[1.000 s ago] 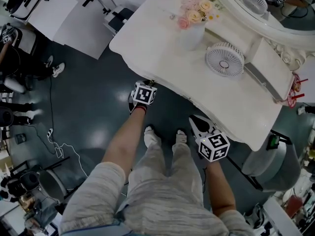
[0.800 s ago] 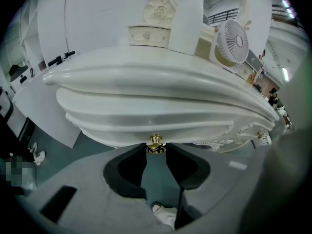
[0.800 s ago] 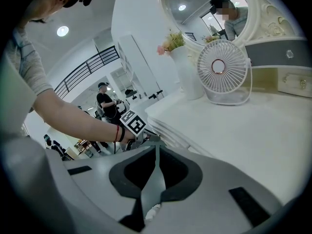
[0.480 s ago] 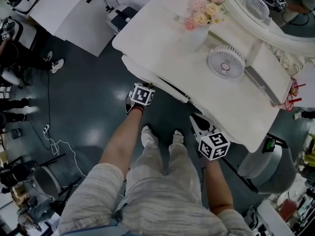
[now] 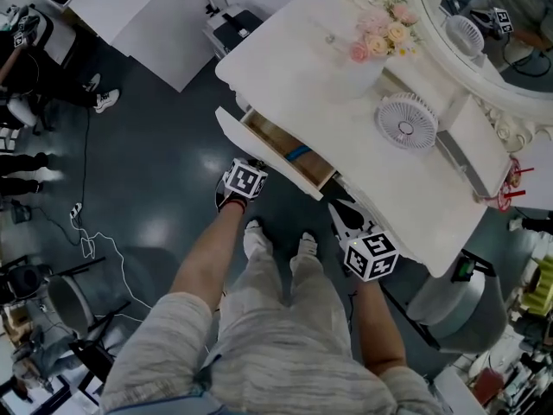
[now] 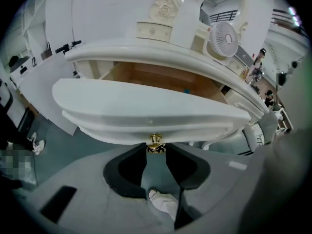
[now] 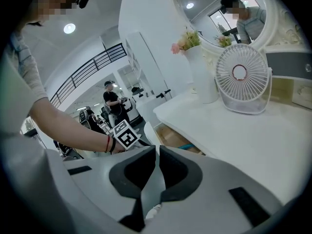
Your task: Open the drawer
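- White curved wooden drawer (image 6: 146, 106) stood partly pulled out from under the top of the white dressing table (image 5: 294, 67), its bare wood interior exposed.
- Left gripper (image 6: 156, 148): black-padded fingers (image 6: 130, 165) were clenched at their tips on the small gold metal knob (image 6: 155, 141) at the centre of the drawer front; nothing else was in the grip.
- Right gripper (image 7: 156, 151): fingers (image 7: 178, 172) were drawn together with only a slit between them, empty, touching nothing, held off the table edge to the right of the drawer.
- Counts: two grippers, one open drawer, one gold knob.
- Inside the drawer: one small blue item (image 5: 298, 153); couldn't tell what it was.
- On the table top: one round white desk fan (image 5: 406, 124) and one white vase (image 5: 363, 74) of pink and cream flowers (image 5: 384, 35), near each other and well back from the drawer front.
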`<state>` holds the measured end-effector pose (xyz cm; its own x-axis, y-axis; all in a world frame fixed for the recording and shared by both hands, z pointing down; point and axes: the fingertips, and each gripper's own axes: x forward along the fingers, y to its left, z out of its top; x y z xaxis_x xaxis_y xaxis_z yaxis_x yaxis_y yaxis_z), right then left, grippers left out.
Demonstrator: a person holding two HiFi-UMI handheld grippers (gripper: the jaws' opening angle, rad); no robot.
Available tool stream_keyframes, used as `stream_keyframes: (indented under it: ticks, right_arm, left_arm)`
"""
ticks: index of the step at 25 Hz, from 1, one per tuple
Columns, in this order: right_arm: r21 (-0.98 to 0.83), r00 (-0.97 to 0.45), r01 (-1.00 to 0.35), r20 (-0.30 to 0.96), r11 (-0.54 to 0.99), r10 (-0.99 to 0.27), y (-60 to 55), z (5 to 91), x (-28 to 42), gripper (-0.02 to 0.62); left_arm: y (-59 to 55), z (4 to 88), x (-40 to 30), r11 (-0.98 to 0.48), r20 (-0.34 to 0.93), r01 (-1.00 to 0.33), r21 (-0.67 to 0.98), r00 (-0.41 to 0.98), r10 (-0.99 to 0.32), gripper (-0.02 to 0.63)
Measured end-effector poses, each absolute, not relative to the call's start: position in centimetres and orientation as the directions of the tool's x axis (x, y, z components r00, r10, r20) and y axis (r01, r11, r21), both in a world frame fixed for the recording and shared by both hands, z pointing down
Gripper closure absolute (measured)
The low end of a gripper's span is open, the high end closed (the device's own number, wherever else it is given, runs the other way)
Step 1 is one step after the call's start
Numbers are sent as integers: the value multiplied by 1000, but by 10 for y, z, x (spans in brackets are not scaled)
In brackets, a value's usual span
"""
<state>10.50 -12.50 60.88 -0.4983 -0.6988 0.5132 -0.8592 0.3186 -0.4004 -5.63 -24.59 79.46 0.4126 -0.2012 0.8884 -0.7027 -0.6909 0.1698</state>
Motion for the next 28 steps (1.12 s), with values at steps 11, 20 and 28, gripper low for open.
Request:
stream_keyframes:
  ticks: [11, 20, 28]
  right_arm:
    - [-386, -544, -837, 515, 387, -662, -128, 592, 78, 584]
    - [-379, -581, -814, 527, 441, -620, -131, 589, 58, 584]
    - [-373, -596, -802, 532, 466, -601, -134, 585, 45, 584]
  left_arm:
    - [-202, 801, -111, -663, 899, -729, 170, 390, -199, 474]
    - [-176, 797, -139, -639, 899, -745, 191, 395, -192, 476]
    - [-175, 802, -139, -624, 894, -755, 204, 403, -195, 476]
